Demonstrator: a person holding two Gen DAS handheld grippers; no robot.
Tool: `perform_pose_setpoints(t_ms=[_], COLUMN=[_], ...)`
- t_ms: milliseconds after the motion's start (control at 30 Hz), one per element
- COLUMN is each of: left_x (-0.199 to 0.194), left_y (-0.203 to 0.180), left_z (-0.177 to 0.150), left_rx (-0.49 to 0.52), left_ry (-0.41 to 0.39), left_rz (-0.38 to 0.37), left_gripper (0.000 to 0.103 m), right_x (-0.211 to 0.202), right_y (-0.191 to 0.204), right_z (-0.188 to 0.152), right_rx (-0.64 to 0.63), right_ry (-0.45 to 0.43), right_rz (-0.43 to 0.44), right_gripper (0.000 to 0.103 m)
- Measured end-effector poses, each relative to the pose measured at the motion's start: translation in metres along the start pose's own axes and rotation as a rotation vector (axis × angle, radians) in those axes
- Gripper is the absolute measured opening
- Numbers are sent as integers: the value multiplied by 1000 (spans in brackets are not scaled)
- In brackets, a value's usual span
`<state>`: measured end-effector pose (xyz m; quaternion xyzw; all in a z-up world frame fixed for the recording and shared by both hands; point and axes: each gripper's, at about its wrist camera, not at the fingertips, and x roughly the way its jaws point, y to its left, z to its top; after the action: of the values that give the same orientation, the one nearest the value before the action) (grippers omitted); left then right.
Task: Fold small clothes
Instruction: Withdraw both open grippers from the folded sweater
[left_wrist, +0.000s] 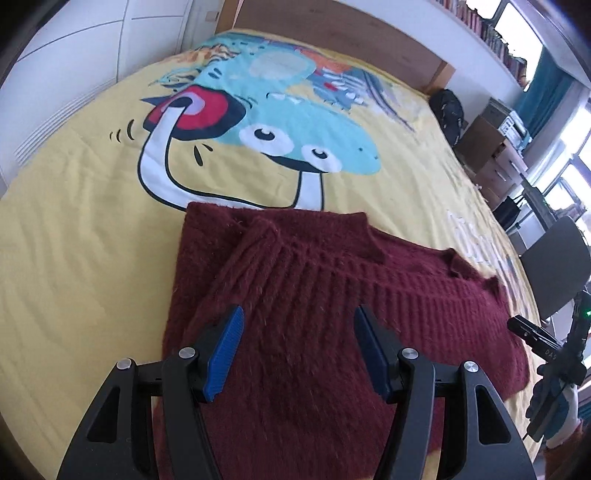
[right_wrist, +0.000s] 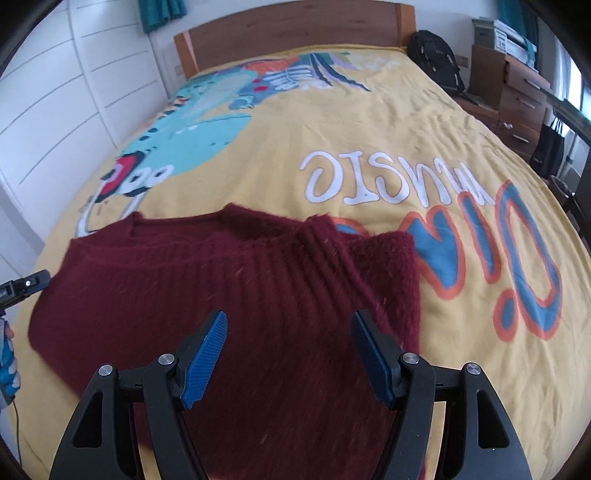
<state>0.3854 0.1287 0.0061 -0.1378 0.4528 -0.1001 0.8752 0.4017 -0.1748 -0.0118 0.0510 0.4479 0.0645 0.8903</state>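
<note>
A dark red, fuzzy rib-knit sweater lies flat on the bed, partly folded, with a ribbed sleeve laid across its body. Nearest the cameras, the left claw hovers over the knit with its blue-padded fingers spread wide and nothing between them. The right claw hangs above the same sweater, equally wide and empty. Under the garment spreads a yellow printed bedspread with a turquoise cartoon creature. White letters beyond the sweater, seen upside down, read "MUSIC"; the blue, orange-edged letters beside them are not clearly readable. Farther back stand a wooden headboard and a black backpack.
</note>
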Motion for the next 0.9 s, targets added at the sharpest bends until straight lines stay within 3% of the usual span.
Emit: perform_pose_setpoints(t_ms=[233, 367, 733, 900], left_x=[-18, 4, -62, -99], left_y=[-9, 6, -1, 0], left_z=[-38, -51, -47, -57], left_rx=[24, -19, -58, -62], left_ry=[-7, 90, -12, -15], left_rz=[28, 57, 40, 38], left_gripper=[56, 56, 56, 56], right_x=[-1, -12, -99, -140], right_y=[-5, -14, -2, 3], right_z=[-39, -46, -63, -78], right_rx=[12, 52, 64, 78], right_ry=[62, 72, -10, -46], right_rz=[-11, -16, -4, -1], right_gripper=[71, 71, 71, 71])
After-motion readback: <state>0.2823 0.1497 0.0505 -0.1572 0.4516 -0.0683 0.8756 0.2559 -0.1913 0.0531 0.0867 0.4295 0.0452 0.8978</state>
